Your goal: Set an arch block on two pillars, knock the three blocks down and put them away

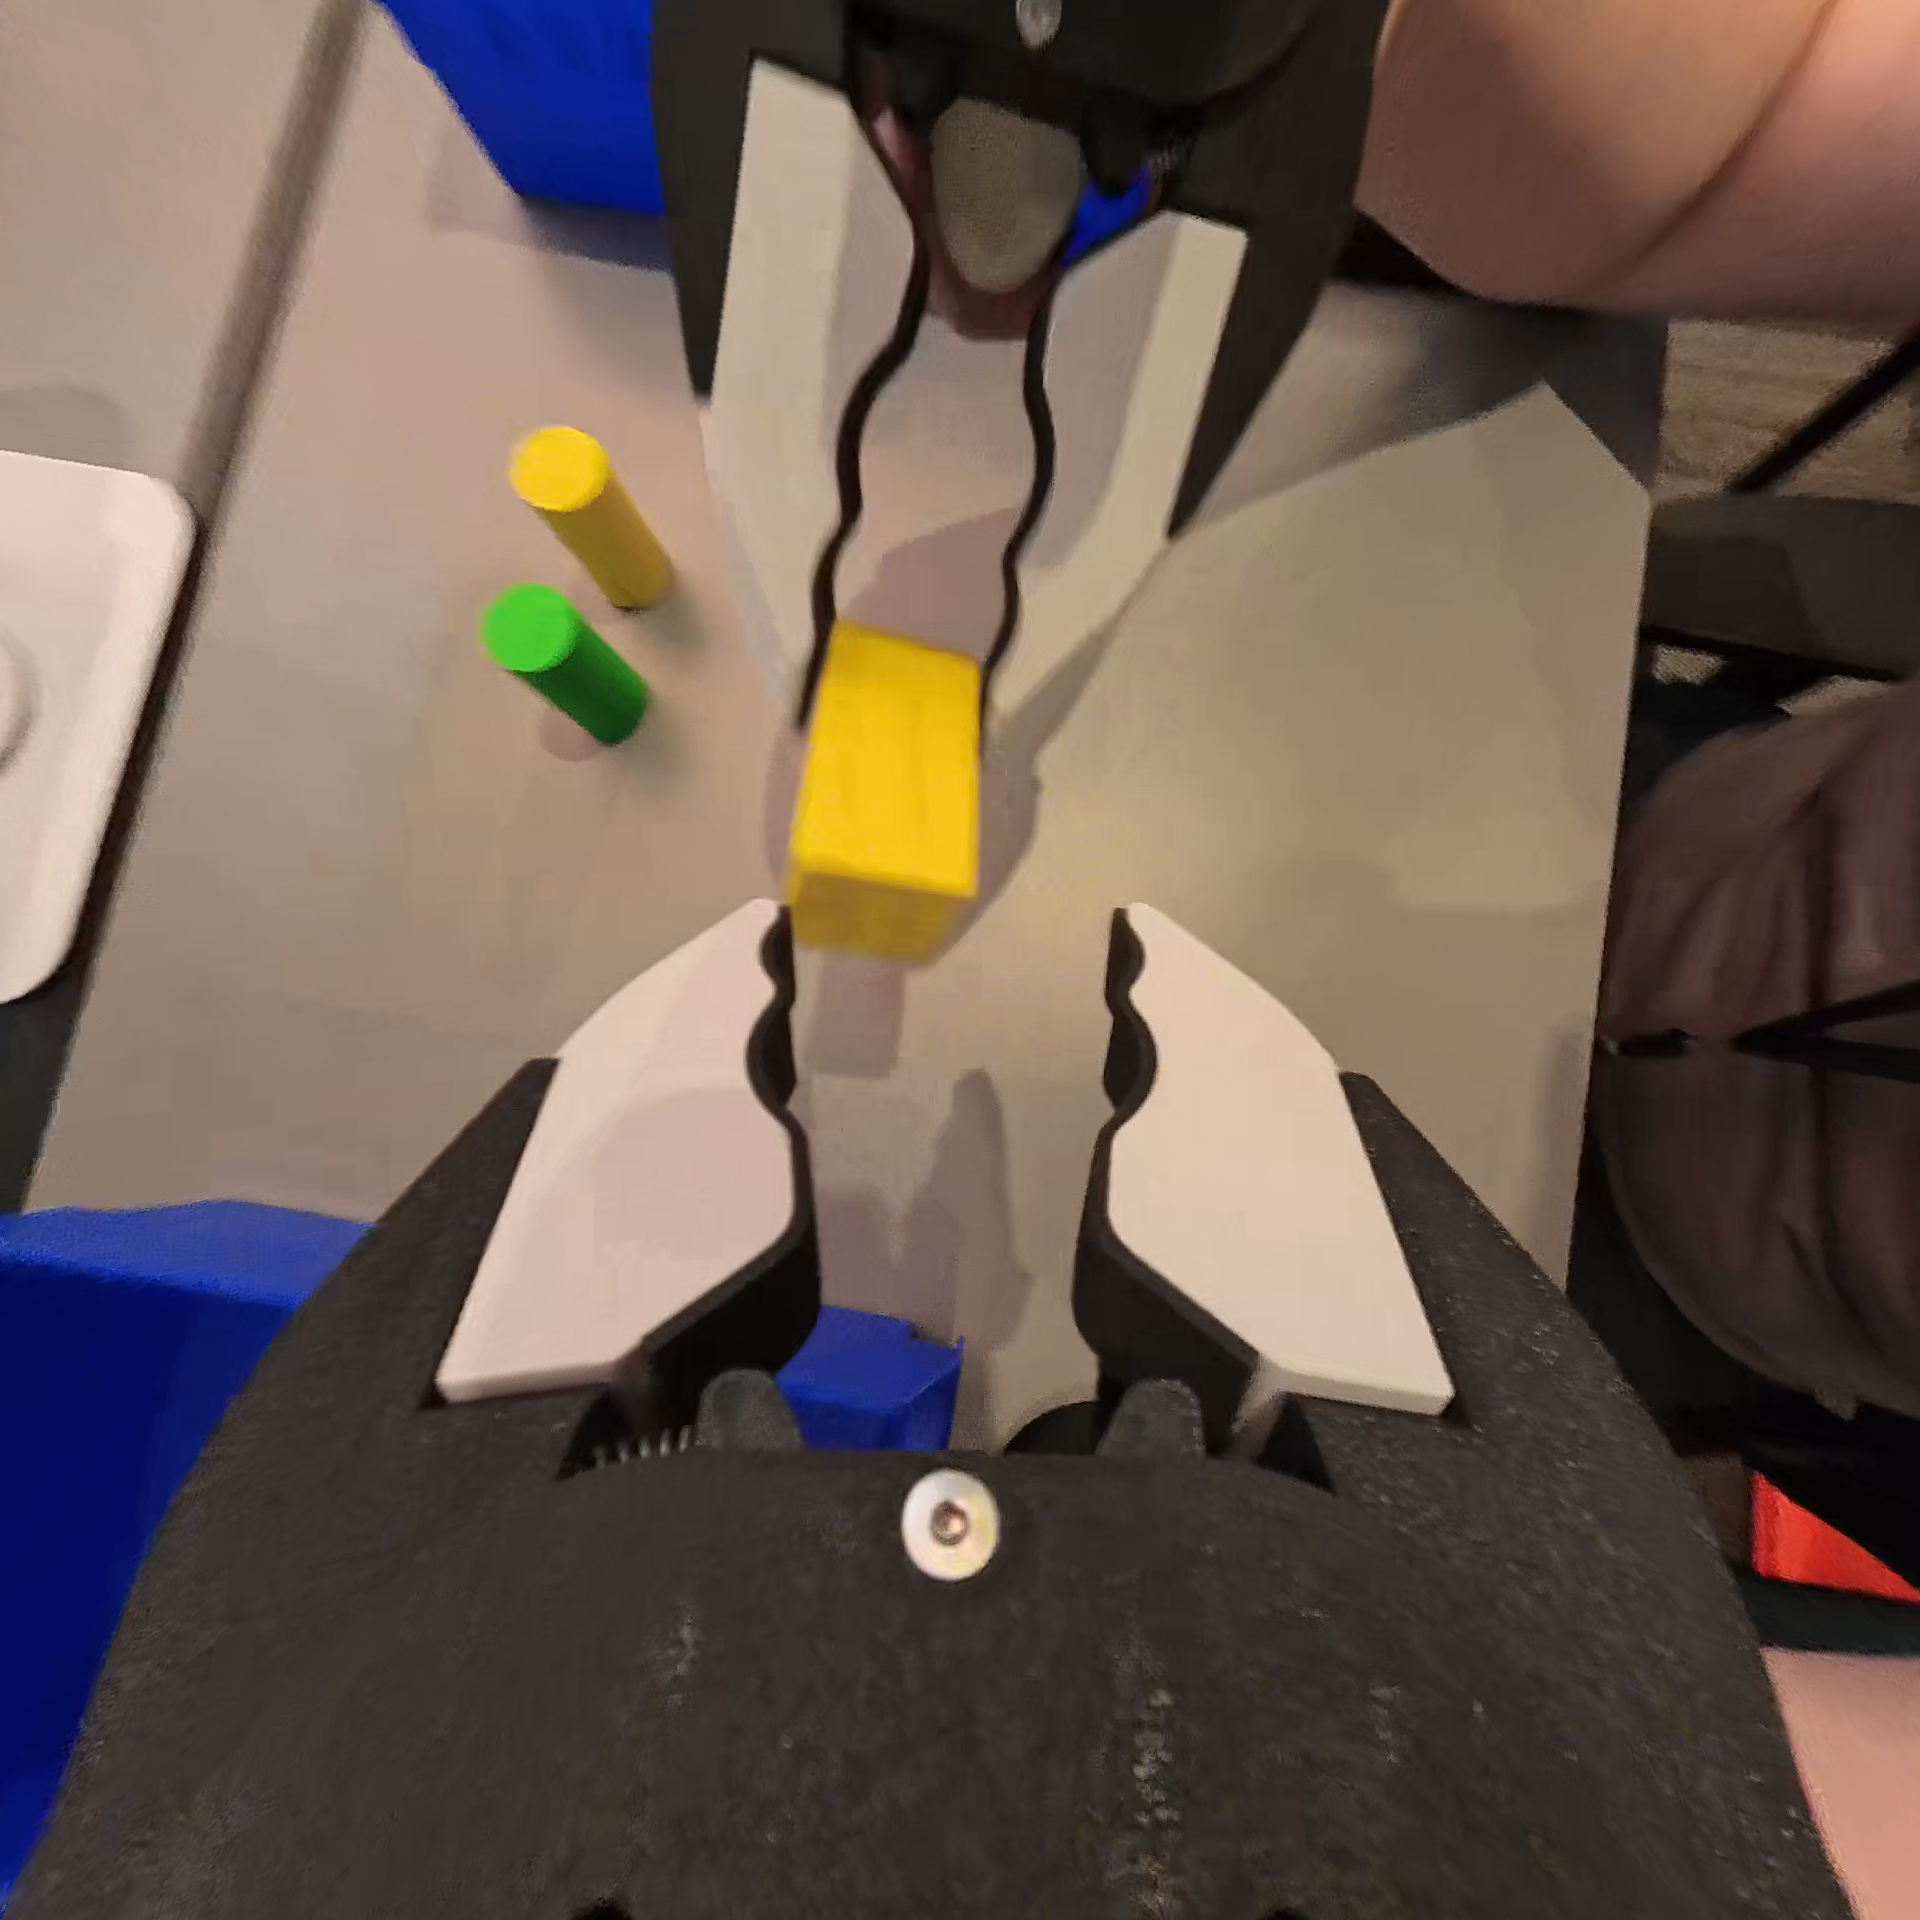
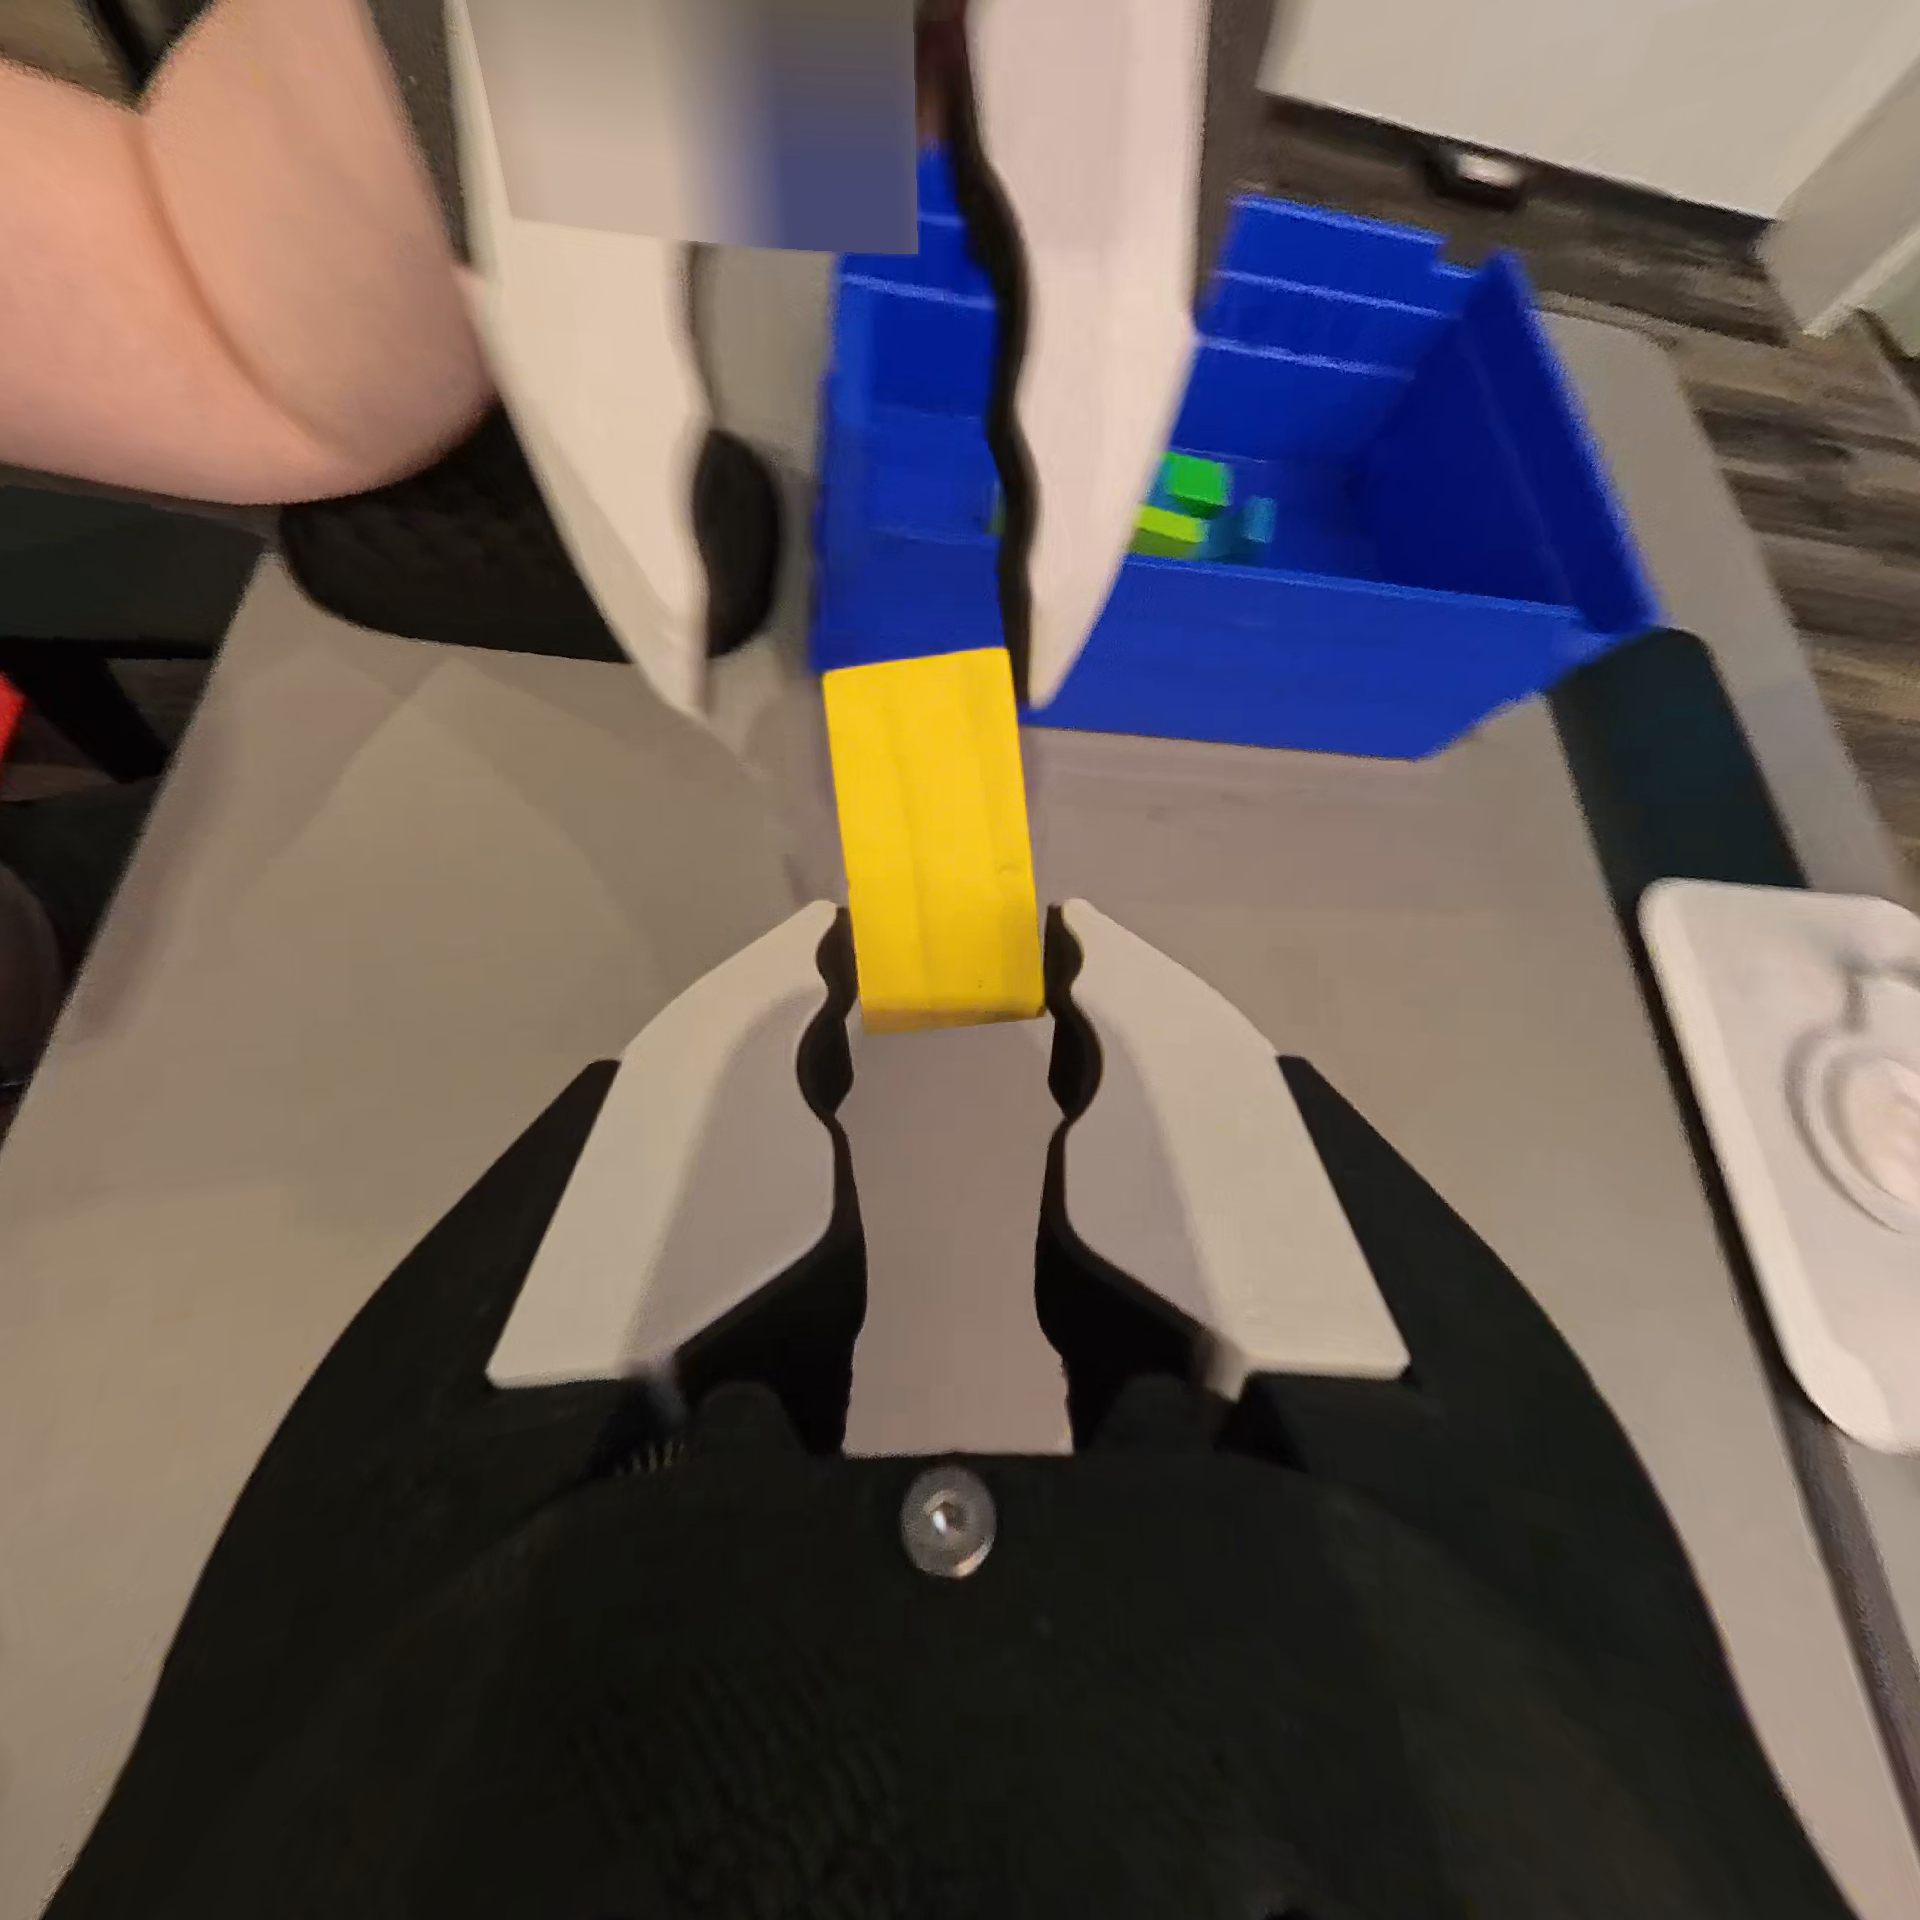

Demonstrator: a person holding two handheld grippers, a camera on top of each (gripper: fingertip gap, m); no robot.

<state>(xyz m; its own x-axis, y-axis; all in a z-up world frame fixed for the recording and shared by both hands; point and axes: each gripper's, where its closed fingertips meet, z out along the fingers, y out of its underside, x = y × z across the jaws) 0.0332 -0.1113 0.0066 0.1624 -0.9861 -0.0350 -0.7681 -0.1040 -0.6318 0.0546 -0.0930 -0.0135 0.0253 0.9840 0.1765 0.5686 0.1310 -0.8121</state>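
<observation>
My right gripper (image 2: 945, 914) is shut on one end of a yellow block (image 2: 935, 831) and holds it above the grey table (image 2: 416, 935). It reaches in from the top of the left wrist view (image 1: 902, 686), holding the same block (image 1: 888, 779). My left gripper (image 1: 948, 920) is open, its fingertips level with the block's free end. One of its fingers (image 2: 1081, 468) is close beside that end. A yellow cylinder (image 1: 587, 514) and a green cylinder (image 1: 561, 660) stand side by side on the table, left of the block.
A blue bin (image 2: 1351, 665) with green blocks (image 2: 1184, 509) inside stands behind the left gripper. Its edge shows in the left wrist view (image 1: 125, 1351), and another blue container (image 1: 540, 104) sits farther back. A white tray (image 2: 1787, 1143) lies at the table's side. A person's arm (image 1: 1662, 156) is close. My hands' fingertips stand some 4 cm from each other.
</observation>
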